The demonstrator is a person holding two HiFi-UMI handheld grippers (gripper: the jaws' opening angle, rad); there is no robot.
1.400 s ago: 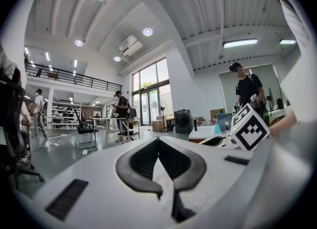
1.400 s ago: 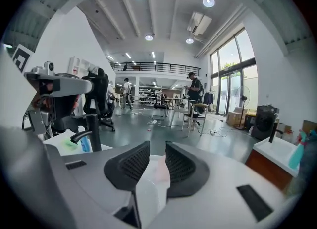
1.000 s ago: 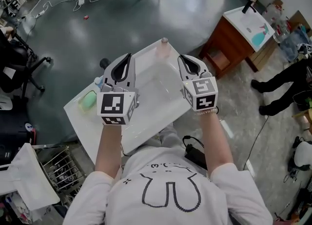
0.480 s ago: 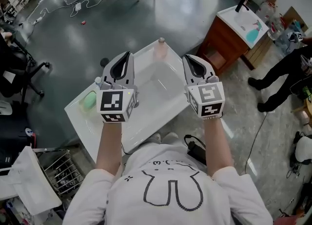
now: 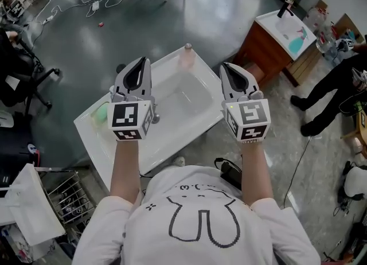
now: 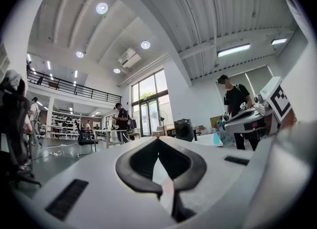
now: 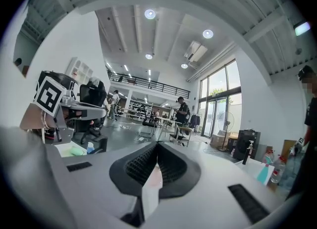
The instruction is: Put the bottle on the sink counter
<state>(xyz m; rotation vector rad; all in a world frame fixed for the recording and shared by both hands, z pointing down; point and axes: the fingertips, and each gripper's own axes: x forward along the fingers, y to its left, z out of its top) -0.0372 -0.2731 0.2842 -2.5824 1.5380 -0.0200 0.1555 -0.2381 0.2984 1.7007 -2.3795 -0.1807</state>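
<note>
Nearest to the person, the left hand-held gripper [image 5: 141, 63] and the right hand-held gripper [image 5: 225, 67] are hovering above the basin [image 5: 183, 100], one over each side. Both are keeping their jaws pressed together and are holding nothing. Beyond the basin, the bottle [image 5: 187, 56] is standing on the far rim of the desk [image 5: 106, 140], free of both grippers. Its long axis is running vertically, cap pointing up. So the placing is looking finished, I judge, with nothing remaining.

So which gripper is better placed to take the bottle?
Right, narrowly. The bottle stands on the far sink rim, slightly nearer the right gripper than the left gripper; both are shut, empty.
</note>
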